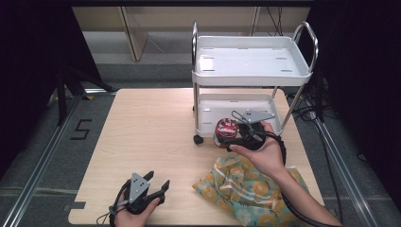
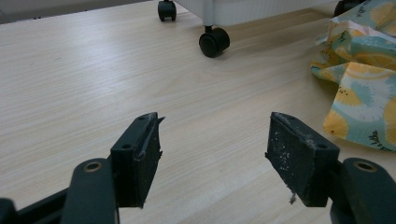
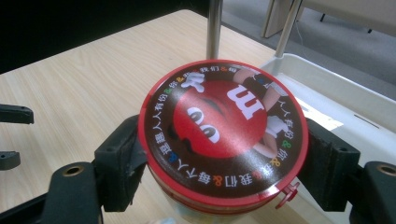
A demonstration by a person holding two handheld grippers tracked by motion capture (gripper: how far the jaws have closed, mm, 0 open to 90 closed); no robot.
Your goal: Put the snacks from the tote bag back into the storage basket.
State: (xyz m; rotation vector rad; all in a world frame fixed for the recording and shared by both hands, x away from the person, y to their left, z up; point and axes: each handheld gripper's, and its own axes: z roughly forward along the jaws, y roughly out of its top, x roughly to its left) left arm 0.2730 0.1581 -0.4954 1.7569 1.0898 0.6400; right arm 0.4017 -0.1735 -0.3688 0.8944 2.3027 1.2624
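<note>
Now | we hold the red-lidded tub (image 3: 223, 135) clamped between the right gripper's (image 1: 239, 135) jaws, beside the cart's lower tray (image 1: 208, 124) | left gripper (image 2: 212, 158) idle, jaws wide over the tabletop (image 1: 156, 137) | step: carrying | next, we judge: lift over the rim, set inside.

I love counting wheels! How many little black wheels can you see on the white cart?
3. In the left gripper view, one wheel sits nearest on the table, one behind it at the top edge, one at the top right by the yellow-patterned cloth. A fourth may be hidden.
</note>
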